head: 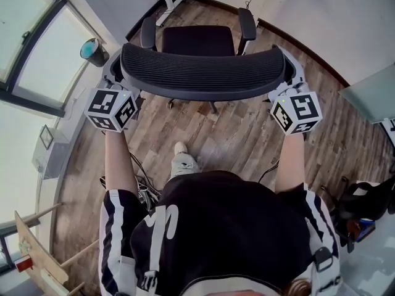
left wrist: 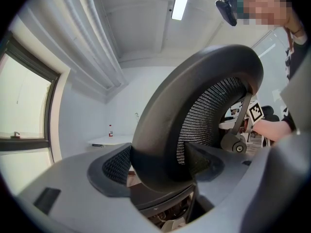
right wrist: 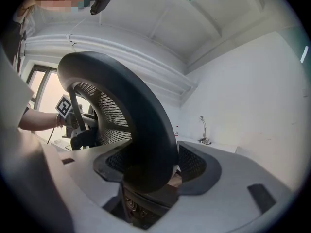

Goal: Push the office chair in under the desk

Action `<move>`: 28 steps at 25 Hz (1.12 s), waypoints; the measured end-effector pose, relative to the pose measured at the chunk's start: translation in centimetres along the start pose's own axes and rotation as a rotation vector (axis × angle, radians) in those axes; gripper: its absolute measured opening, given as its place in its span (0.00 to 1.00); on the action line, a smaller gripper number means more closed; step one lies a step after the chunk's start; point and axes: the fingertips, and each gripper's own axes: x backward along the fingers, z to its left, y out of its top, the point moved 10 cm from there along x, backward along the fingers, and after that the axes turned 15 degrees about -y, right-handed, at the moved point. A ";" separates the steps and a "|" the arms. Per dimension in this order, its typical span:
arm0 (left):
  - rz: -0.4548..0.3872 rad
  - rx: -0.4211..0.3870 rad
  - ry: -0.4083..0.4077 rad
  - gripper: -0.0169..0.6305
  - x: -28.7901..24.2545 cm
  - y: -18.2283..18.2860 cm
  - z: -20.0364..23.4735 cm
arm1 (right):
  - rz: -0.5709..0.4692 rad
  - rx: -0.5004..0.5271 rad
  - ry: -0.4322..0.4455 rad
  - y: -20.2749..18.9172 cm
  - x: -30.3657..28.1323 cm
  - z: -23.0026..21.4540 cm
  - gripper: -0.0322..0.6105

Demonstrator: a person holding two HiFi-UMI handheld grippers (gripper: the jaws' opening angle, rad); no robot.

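1. Head view: office chair (head: 199,42) stands on wood floor (head: 234,134), just ahead of person, seat facing away. Left gripper (head: 118,76) at left end of backrest (head: 203,74) top edge, right gripper (head: 285,79) at right end.
2. Left gripper view: left gripper (left wrist: 160,171) jaws clamped on backrest (left wrist: 194,101) rim, one mesh pad touching each face.
3. Right gripper view: right gripper (right wrist: 153,171) jaws clamped on backrest (right wrist: 141,120) rim the same way, pads touching both sides.

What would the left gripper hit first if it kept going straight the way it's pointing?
The chair backrest: its rim already sits between the jaws of the left gripper, so going on would press straight into it.
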 end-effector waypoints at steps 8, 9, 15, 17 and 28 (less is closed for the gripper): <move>0.001 0.009 -0.015 0.55 -1.0 -0.1 2.4 | 0.018 0.005 -0.012 0.3 -2.0 0.3 0.46; 0.001 0.011 -0.020 0.55 -1.1 -0.1 2.8 | 0.018 0.004 -0.017 0.3 -2.3 0.3 0.46; -0.014 0.037 -0.055 0.55 -1.2 -0.5 5.0 | 0.036 0.003 -0.038 0.5 -3.4 1.4 0.46; -0.038 0.089 -0.071 0.55 -1.1 -0.8 5.8 | 0.037 0.001 -0.049 0.6 -3.7 1.7 0.46; -0.081 0.140 -0.134 0.53 -2.0 -1.3 10.1 | 0.049 -0.009 -0.106 0.8 -5.9 3.4 0.46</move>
